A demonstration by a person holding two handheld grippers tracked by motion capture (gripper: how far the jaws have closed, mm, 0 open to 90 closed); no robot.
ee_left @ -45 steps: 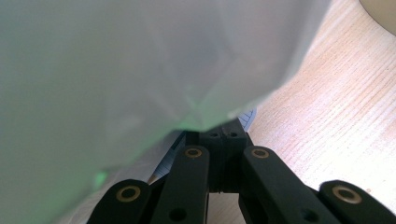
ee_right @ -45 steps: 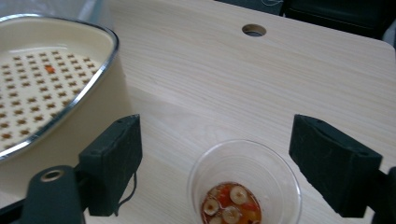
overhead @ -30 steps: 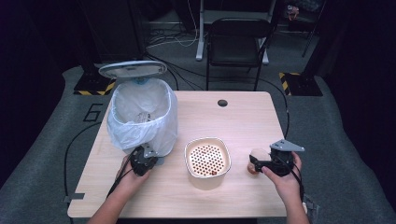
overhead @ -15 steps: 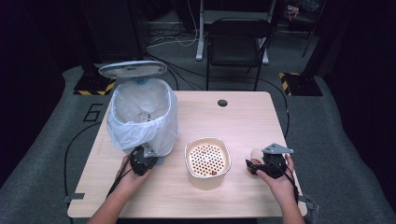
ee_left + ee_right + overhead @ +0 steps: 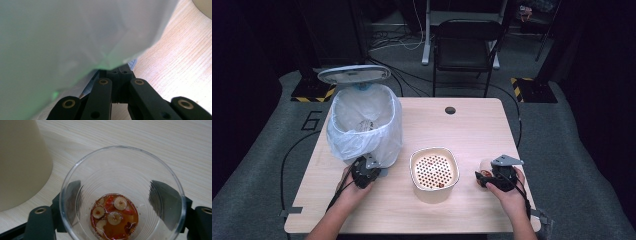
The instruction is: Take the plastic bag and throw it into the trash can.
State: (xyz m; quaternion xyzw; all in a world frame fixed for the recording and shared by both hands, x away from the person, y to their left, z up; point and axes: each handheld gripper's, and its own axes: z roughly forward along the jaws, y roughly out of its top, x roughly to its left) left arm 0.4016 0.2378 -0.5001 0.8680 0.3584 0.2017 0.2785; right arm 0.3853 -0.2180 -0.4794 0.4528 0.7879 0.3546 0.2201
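A clear plastic cup (image 5: 120, 170) stands on the wooden table (image 5: 462, 130) at the right, with reddish liquid and sliced dried fruit at its bottom. My right gripper (image 5: 117, 195) straddles the cup (image 5: 484, 167), one finger (image 5: 163, 195) on each side close to the wall. Its jaws have just been closing, and the cup's rim still looks round, without a dent. In the high view my right gripper (image 5: 484, 178) is low at the table. My left gripper (image 5: 369, 165) is shut, its tips (image 5: 122, 72) tucked under the bag at the bin's base.
A bin (image 5: 362, 125) lined with a white bag (image 5: 62, 37) stands at the left, its lid (image 5: 354, 74) raised. A cream bowl with a perforated strainer insert (image 5: 434, 170) sits between my hands and shows as a cream wall (image 5: 20, 162). A chair (image 5: 467, 45) stands beyond the table.
My right gripper has sunk and slid left until its jaws straddle the cup, and the jaws have narrowed. The left gripper and the bin have kept still.
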